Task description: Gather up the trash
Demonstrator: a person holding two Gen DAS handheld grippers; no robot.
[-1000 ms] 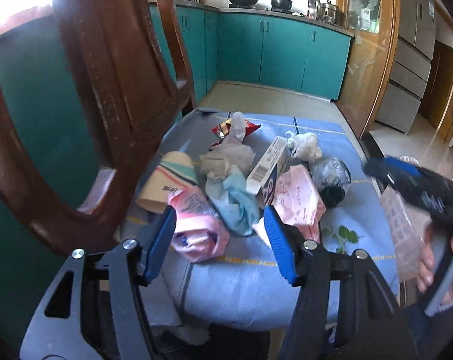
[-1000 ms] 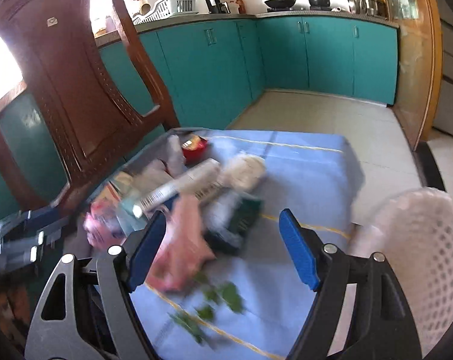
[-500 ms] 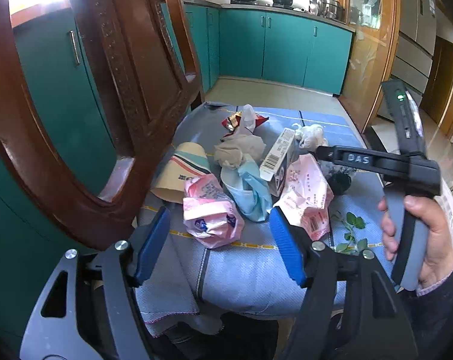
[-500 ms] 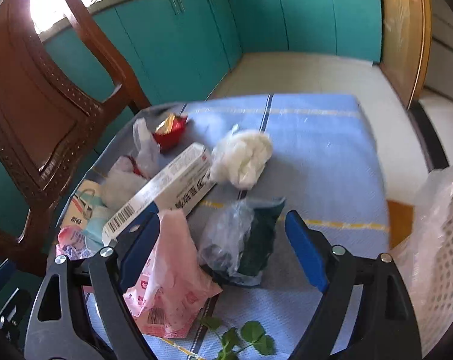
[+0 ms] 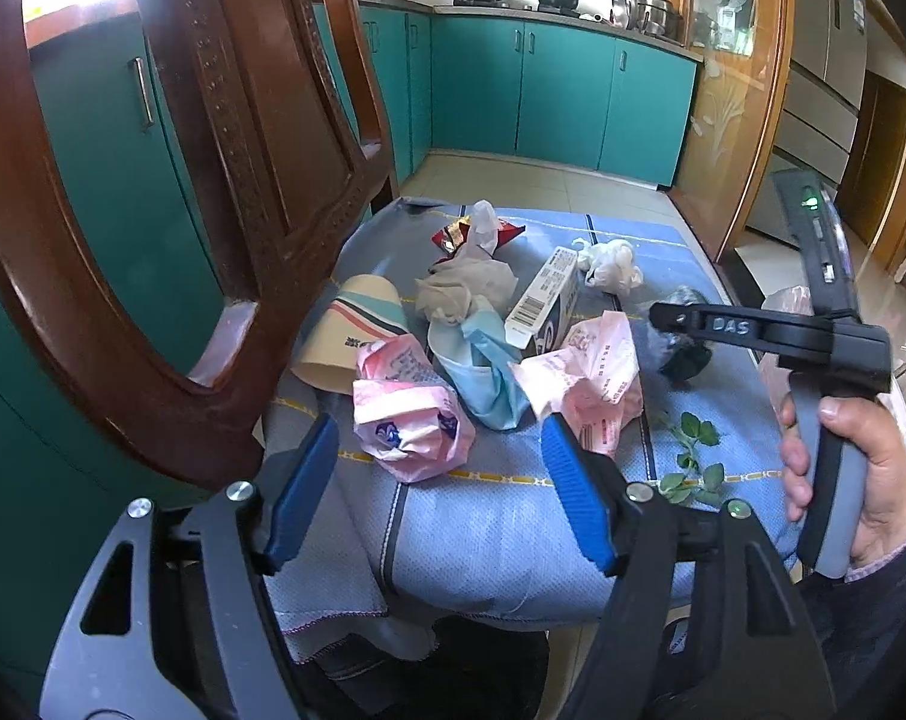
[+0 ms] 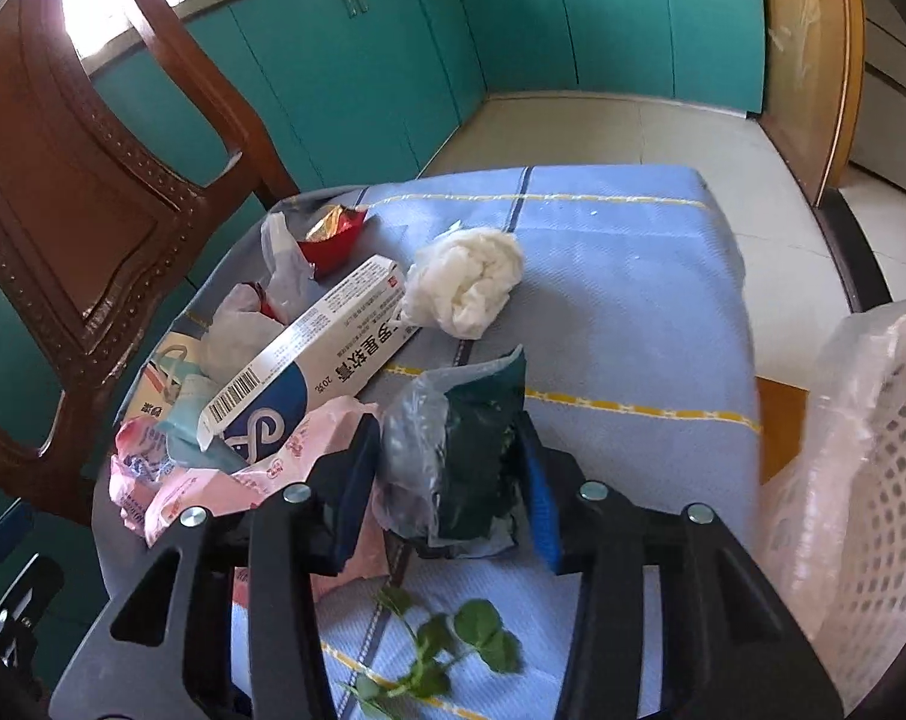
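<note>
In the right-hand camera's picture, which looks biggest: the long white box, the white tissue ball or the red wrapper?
Largest to smallest as they look there:
1. long white box
2. white tissue ball
3. red wrapper
The wrapper is partly hidden and farther back, so its true size is uncertain.

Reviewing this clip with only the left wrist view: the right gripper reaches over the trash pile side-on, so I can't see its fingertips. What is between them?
Observer: In the right wrist view the right gripper straddles the crumpled clear-and-dark-green plastic bag. Its jaws have just been closing, and both pads look pressed against the bag.
Operator: Is there anywhere nearby to drop it?
Observer: Yes. A white lattice basket lined with clear plastic stands just right of the blue cloth.
</note>
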